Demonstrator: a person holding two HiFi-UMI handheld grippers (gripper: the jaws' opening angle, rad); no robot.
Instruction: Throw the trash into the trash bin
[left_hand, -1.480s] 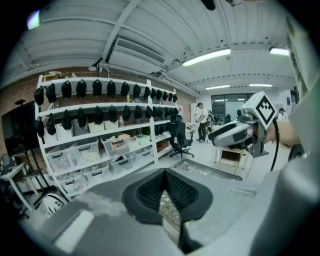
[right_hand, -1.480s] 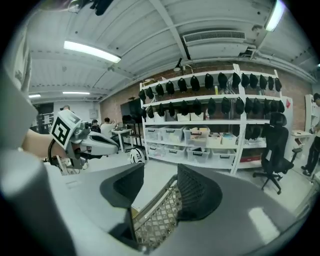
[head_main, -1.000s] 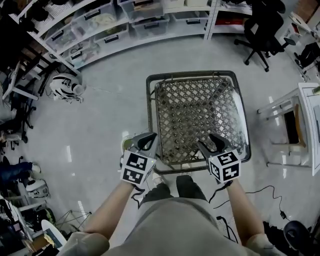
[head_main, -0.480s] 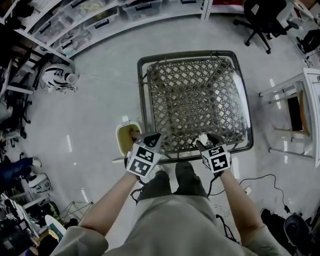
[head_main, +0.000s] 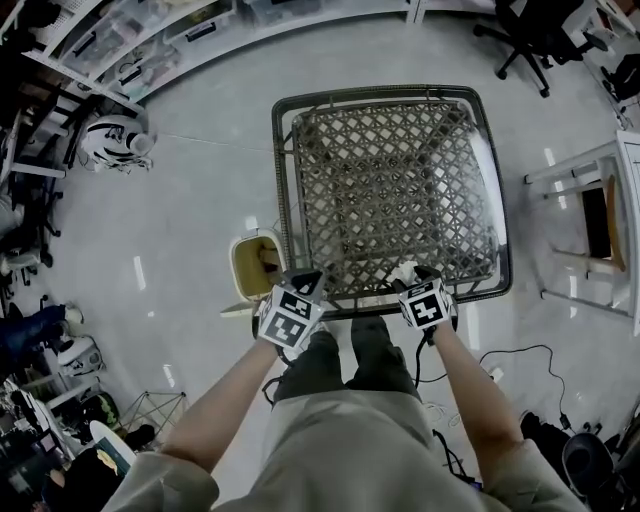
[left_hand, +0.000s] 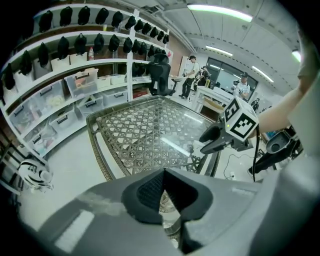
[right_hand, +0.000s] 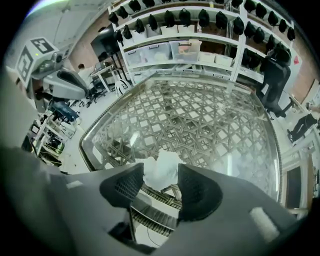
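Right gripper (right_hand: 161, 169), jaws apart, brackets crumpled white paper (right_hand: 162, 165) at the bench's (head_main: 390, 180) 6 o'clock edge; left gripper (left_hand: 162, 172) closed, empty.

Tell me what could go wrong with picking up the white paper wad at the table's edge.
1. The paper wad lies at the table's near edge between the right gripper's open fingers; a nudge might push it off.
2. The top is glass; the fingers could strike it.
3. The trash bin beside the table looks narrow, so a drop might miss.
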